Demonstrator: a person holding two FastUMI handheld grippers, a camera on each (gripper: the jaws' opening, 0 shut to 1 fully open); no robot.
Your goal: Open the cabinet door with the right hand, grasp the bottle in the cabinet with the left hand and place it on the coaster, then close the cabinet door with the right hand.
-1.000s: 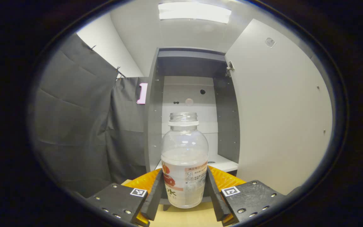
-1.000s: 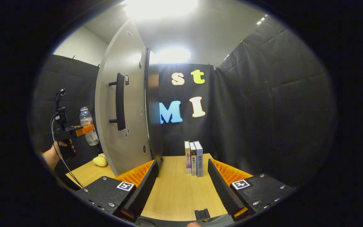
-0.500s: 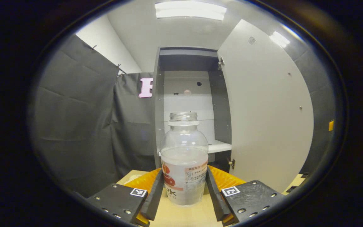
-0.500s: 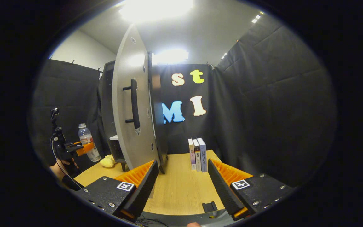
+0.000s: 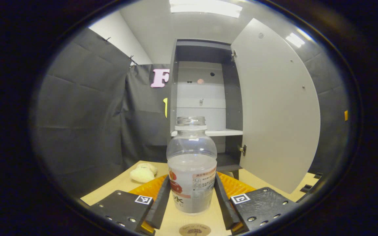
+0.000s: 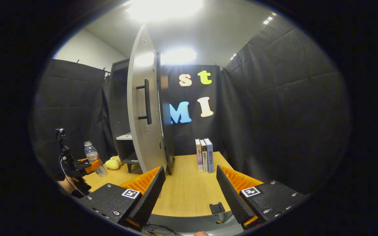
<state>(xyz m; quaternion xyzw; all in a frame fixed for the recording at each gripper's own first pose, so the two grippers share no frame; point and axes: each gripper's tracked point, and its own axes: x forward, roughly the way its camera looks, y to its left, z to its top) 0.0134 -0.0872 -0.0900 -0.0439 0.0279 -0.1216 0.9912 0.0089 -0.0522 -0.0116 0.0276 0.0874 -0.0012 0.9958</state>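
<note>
The left hand-held gripper (image 5: 191, 200) clamps the upright bottle (image 5: 191, 164) above the tabletop (image 5: 116, 183), coaster (image 5: 194, 230) at 6 o'clock, while the right hand-held gripper (image 6: 190, 188) stands open, cabinet door (image 6: 143, 108) at 11 o'clock.

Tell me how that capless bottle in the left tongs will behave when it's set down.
The bottle looks partly filled, so probably moderately heavy and bottom-weighted. With no cap, tilting could spill it. Its clear thin wall likely flexes under the left tongs.
</note>
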